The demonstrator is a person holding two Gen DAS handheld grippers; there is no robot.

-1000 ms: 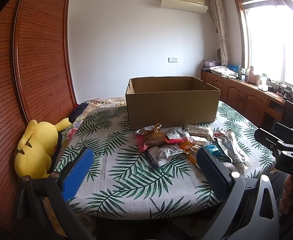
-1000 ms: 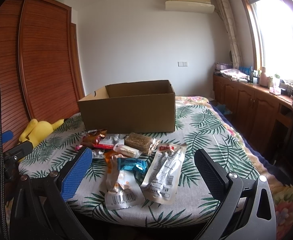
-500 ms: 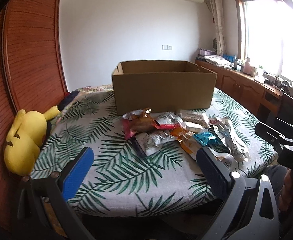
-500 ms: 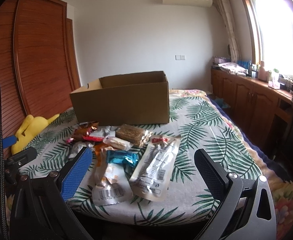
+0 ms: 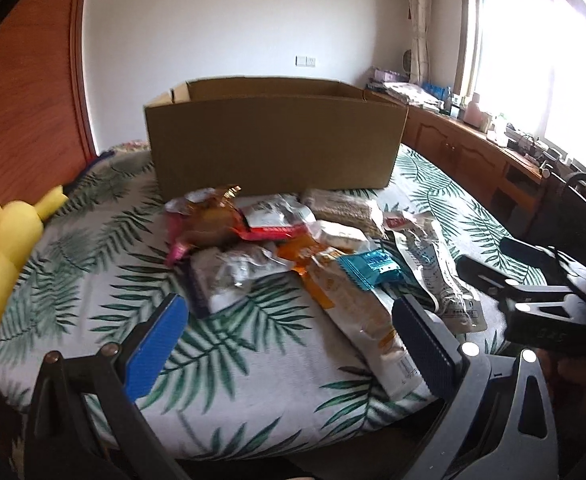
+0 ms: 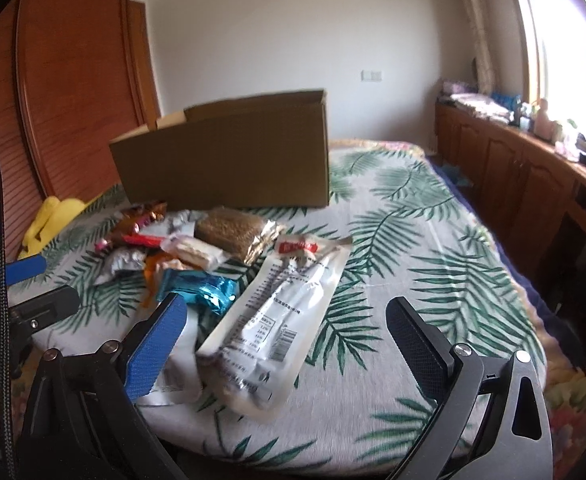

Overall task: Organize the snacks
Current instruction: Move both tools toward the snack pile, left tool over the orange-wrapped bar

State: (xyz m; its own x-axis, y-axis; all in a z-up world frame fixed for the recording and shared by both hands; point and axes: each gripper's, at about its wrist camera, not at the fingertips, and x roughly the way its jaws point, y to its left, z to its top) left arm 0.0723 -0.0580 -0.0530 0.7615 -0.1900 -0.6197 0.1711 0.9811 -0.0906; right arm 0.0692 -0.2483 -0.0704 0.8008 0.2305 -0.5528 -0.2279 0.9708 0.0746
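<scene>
1. While both tools hover at the near edge of the bed, the left gripper (image 5: 289,320) has its jaws spread wide with nothing between them, and the right gripper (image 6: 283,322) is likewise released and empty.
2. Just past the right gripper's blue pad, a long clear pouch (image 6: 281,312) lies flat on the palm-leaf sheet (image 6: 433,264), its red label end pointing toward the box.
3. Beside that pouch sits a blue foil packet (image 6: 203,290), which overlaps an orange packet (image 5: 333,280).
4. Farther in, the rest of the snack pile (image 5: 277,236) is heaped together: a grainy brown bar (image 6: 237,232), a white wrapped cake (image 6: 195,250), a red strip packet (image 5: 269,233) and a gold-brown wrapper (image 5: 209,220).
5. Right behind the pile stands 1 open cardboard box (image 5: 273,148), upright; its inside is hidden from both views.
6. At the bed's left edge lies a yellow plush toy (image 5: 1,248), well apart from the snacks.
7. Beyond, a wooden cabinet (image 6: 513,168) runs under the bright window (image 5: 533,60).
</scene>
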